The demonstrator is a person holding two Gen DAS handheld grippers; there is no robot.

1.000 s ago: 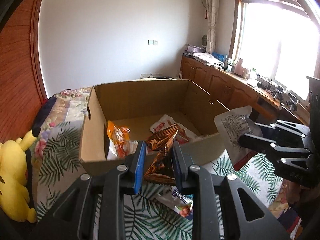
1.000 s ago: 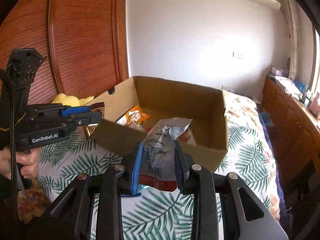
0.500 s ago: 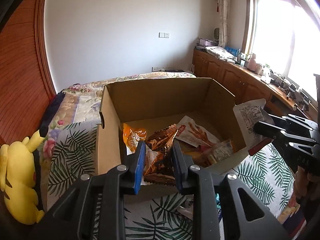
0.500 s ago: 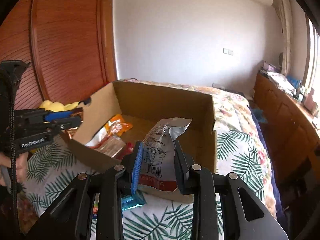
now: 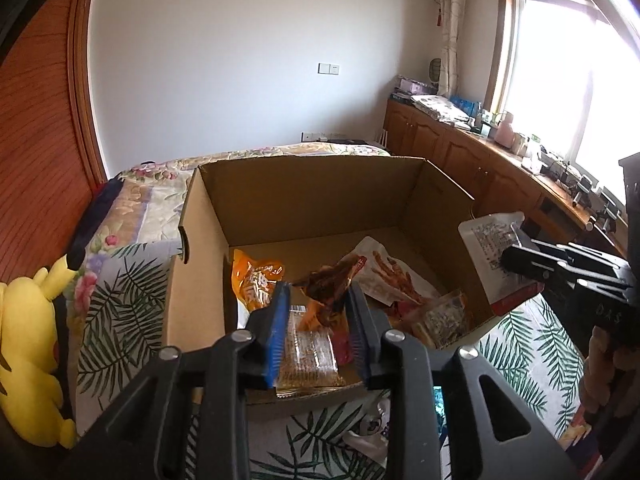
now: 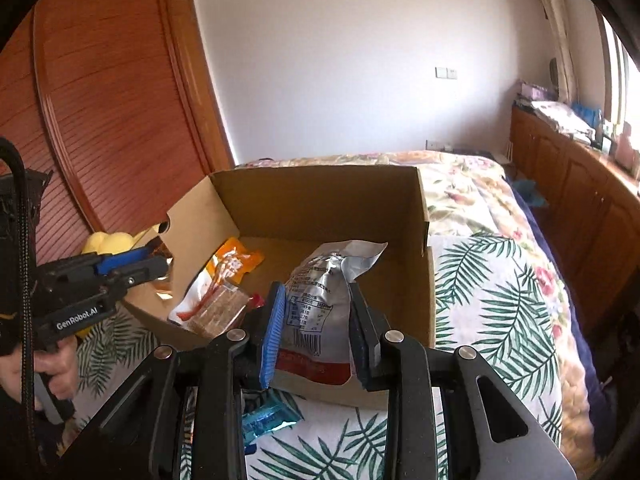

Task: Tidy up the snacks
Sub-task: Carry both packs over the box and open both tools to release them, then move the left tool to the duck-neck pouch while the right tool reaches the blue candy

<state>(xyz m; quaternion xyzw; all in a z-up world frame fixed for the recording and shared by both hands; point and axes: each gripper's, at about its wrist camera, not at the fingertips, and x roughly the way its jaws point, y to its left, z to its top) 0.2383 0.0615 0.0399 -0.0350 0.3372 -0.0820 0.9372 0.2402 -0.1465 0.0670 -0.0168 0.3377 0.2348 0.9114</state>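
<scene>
An open cardboard box [image 5: 312, 200] [image 6: 320, 196] sits on the bed with several snack packets inside. My left gripper [image 5: 318, 292] [image 6: 132, 264] hangs over the box's near left part. Its jaws are opening, and a shiny brown packet [image 5: 326, 286] stands loose between them with a gap at the blue pad. My right gripper [image 6: 316, 292] [image 5: 508, 260] is over the box's near right corner. A silver packet with a red bottom [image 6: 320, 280] [image 5: 488, 236] stands upright in it. Those jaws are starting to open, with both pads still on the packet.
In the box lie an orange packet [image 5: 256, 280], a white packet [image 5: 384, 272] and a clear pack of brown bars [image 5: 308, 356]. A blue packet [image 6: 268, 420] lies on the leaf-print bedcover [image 6: 500, 300]. A yellow plush toy [image 5: 28, 360] sits left; wooden cabinets [image 5: 460, 156] line the right.
Both grippers have moved forward over the box with their packets. The left jaws have parted, so the brown packet now stands loose between them. The right still pinches the silver packet.
</scene>
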